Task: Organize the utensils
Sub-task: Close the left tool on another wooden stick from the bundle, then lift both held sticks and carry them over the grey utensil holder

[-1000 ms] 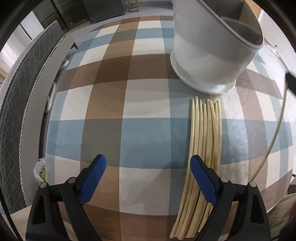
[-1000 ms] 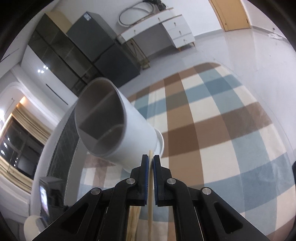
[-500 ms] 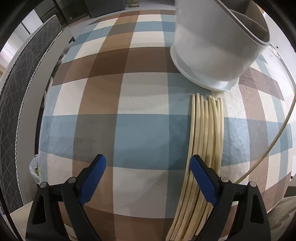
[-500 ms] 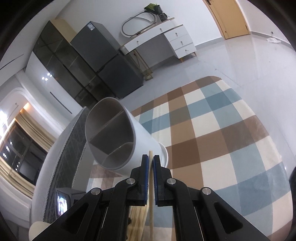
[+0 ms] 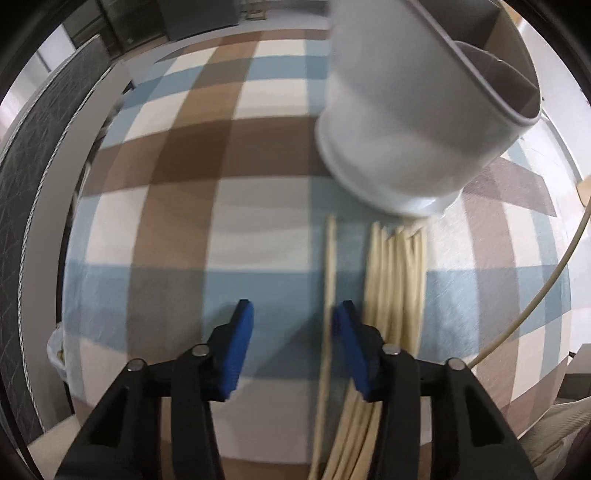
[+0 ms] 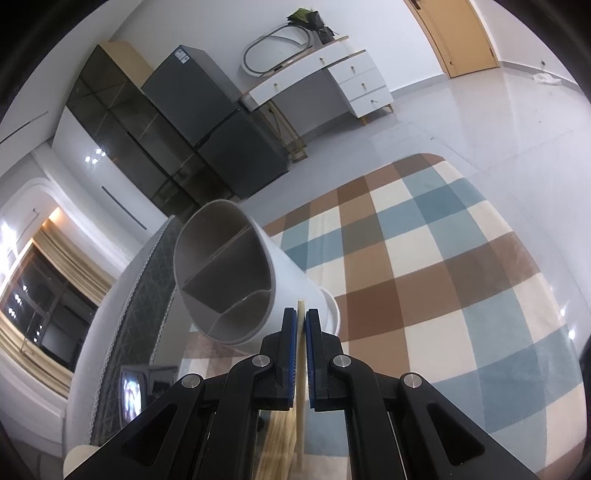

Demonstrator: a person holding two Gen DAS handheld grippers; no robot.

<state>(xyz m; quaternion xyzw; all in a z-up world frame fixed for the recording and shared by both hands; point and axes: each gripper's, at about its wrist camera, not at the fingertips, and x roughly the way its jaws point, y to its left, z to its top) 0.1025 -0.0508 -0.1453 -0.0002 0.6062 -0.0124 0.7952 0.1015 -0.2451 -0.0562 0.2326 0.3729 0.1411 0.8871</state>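
Left gripper (image 5: 291, 314), jaws just narrowing but not yet pinching, straddles one chopstick (image 5: 330, 266) lying lengthwise toward the holder (image 5: 417, 122); right gripper (image 6: 301, 321) is clamped on another.

Checked rug (image 6: 424, 266) in brown, blue, cream lying on glossy grey floor (image 6: 498, 122). Far wall (image 6: 221, 33) showing white w/ dark fridge (image 6: 218, 122), glass-front cabinet (image 6: 122, 140) to its left, white desk w/ drawers (image 6: 354, 81) right. Wood door (image 6: 461, 37) far right. Curtained window (image 6: 40, 291) sitting left, ceiling lights reflecting in it.
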